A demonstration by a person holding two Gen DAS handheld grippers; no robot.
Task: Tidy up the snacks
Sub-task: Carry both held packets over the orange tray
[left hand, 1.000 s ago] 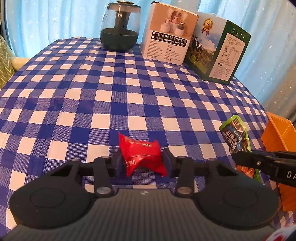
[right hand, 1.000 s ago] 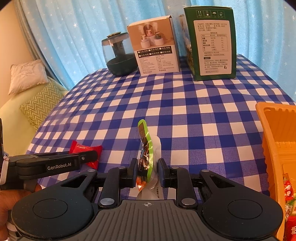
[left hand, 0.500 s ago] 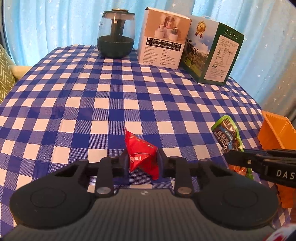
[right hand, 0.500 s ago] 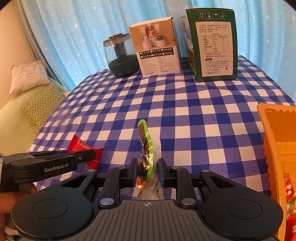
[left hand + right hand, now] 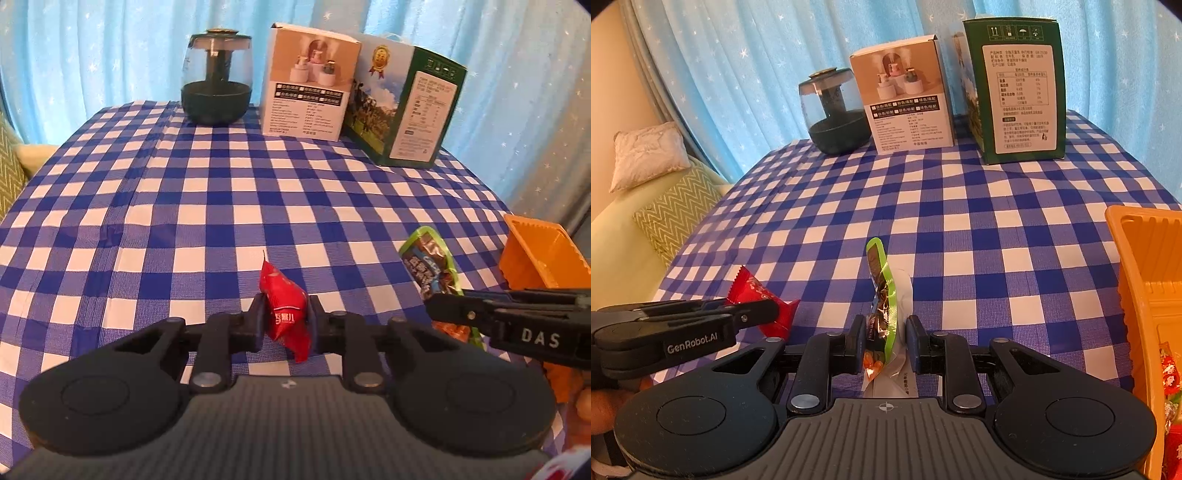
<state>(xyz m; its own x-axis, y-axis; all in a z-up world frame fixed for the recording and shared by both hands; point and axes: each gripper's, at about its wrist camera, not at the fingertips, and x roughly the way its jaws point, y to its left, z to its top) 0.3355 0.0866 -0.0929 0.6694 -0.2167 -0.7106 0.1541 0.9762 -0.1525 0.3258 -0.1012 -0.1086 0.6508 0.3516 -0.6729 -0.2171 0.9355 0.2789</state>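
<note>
Both jaws grip: your left gripper (image 5: 284,320) has just closed on the red packet (image 5: 286,312), your right gripper (image 5: 885,341) holds the green pouch (image 5: 882,295) (upright); the orange bin (image 5: 1137,295) lies rightward, nearer your right hand.

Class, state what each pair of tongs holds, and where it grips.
Left tongs: red snack packet, pinched across its middle. Right tongs: green-edged snack pouch, gripped near its lower end.
</note>
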